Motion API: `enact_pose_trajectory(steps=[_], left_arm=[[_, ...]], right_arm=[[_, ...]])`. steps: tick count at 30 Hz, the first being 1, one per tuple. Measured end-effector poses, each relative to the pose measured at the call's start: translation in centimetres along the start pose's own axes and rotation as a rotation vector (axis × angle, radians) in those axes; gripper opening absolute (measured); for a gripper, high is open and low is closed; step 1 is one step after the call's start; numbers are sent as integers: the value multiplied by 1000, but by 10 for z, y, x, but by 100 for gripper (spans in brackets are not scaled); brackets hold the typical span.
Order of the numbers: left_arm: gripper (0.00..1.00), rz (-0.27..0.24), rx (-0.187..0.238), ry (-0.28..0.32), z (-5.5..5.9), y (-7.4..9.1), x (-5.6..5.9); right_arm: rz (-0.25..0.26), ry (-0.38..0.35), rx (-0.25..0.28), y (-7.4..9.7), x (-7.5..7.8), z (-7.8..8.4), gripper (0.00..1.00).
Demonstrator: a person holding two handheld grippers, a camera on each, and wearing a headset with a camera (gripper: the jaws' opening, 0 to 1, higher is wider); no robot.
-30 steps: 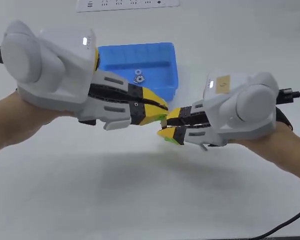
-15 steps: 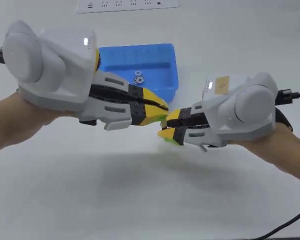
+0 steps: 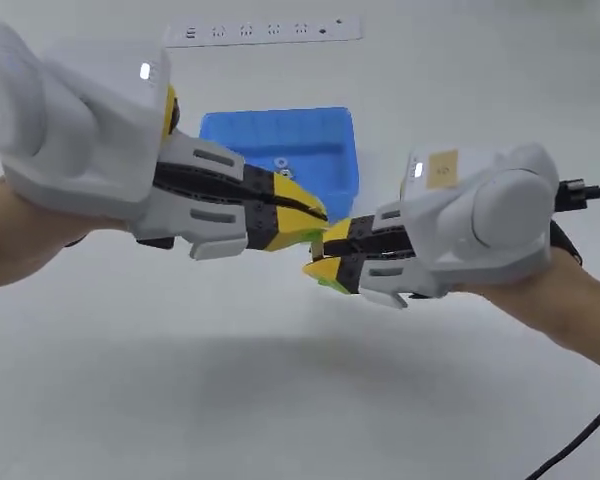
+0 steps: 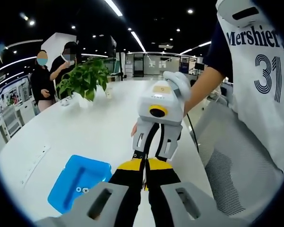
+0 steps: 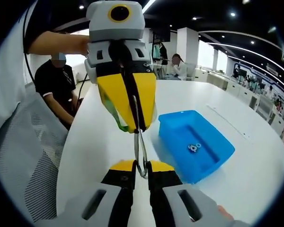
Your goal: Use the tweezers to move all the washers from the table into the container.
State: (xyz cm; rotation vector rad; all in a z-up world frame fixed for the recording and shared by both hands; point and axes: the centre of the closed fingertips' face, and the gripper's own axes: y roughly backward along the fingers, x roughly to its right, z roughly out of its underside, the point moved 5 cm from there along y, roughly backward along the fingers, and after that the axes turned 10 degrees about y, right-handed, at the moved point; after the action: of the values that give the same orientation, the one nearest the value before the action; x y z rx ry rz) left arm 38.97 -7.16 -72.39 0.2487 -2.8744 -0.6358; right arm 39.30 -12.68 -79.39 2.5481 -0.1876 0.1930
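Blue plastic container point(image 3: 325, 130) sits on the white table point(image 3: 280, 390) at 12 o'clock from the two gripper tips, with two washers point(image 3: 280, 161) on its floor. The left gripper point(image 3: 318, 220) and right gripper point(image 3: 320, 255) meet tip to tip above the table.

In the right gripper view, the metal tweezers point(image 5: 141, 151) run from the left gripper's jaws at 12 o'clock down into the right gripper's jaws at 6 o'clock. Both pairs of jaws are closed narrow on the tool. A green strap point(image 5: 116, 118) hangs at the left gripper's tips.

Over the last second the head camera has tilted, so the power strip point(image 3: 250, 30) shows in full. The container has not moved on the table, and the grippers remain joined. The tweezers are probably being regripped or passed across, and they carry no washer. Whether any washer remains on the table cannot be told.
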Motion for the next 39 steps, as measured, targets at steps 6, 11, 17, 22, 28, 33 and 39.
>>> enact_pose_trajectory(steps=[6, 11, 17, 22, 28, 33, 39], left_arm=[[6, -13, 9, -45, -16, 11, 4], [5, -31, 30, -78, -30, 24, 2], [5, -53, 42, -120, -44, 35, -6], [5, -68, 38, -150, -53, 42, -23], [6, -84, 30, -161, -51, 45, -45], [6, -93, 18, -152, -43, 41, -62], [6, -106, 12, -133, -31, 29, -87]], right_arm=[[22, 41, 13, 4, 6, -18, 11], [49, 71, 34, 10, 15, -35, 11], [73, 114, 49, 11, 32, -51, 11], [90, 143, 60, 5, 51, -60, 11], [95, 159, 57, -9, 72, -60, 11], [78, 173, 43, -22, 88, -52, 11], [70, 145, 24, -36, 106, -33, 11]])
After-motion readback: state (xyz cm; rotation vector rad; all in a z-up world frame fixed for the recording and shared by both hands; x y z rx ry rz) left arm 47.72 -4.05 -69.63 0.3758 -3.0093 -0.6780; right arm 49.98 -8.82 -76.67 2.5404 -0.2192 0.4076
